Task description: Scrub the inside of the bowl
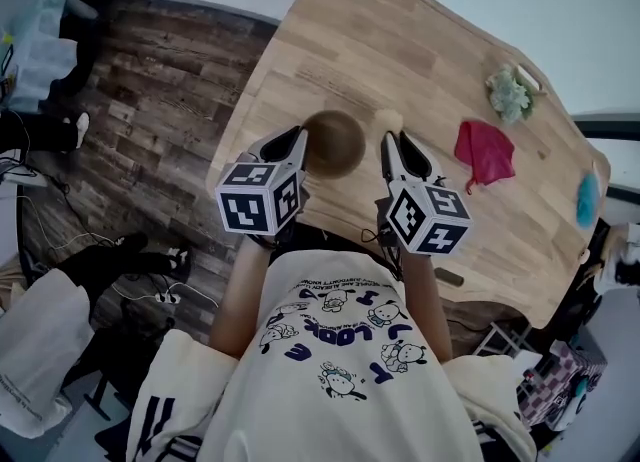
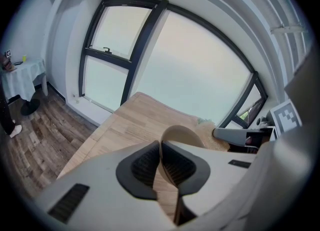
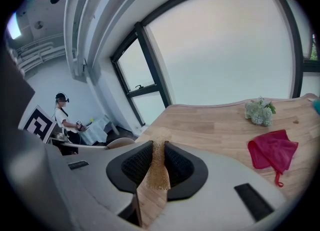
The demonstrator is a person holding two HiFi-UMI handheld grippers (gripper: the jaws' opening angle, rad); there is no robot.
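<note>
A brown wooden bowl point(image 1: 334, 141) stands on the wooden table point(image 1: 400, 40) close to its near edge. My left gripper point(image 1: 298, 142) is shut on the bowl's left rim; in the left gripper view the thin rim point(image 2: 176, 134) runs between the pads of the left gripper point(image 2: 160, 147). My right gripper point(image 1: 394, 142) is shut on a tan scrubbing sponge point(image 1: 388, 120) just right of the bowl. In the right gripper view the sponge point(image 3: 157, 167) sits pinched between the jaws of the right gripper point(image 3: 158, 147), with the bowl point(image 3: 120, 143) at the left.
A red cloth point(image 1: 485, 151) lies right of the bowl, also in the right gripper view point(image 3: 272, 150). A pale green tuft point(image 1: 512, 93) sits further back and a blue item point(image 1: 587, 200) near the right edge. A person point(image 3: 62, 112) stands far off by a small table.
</note>
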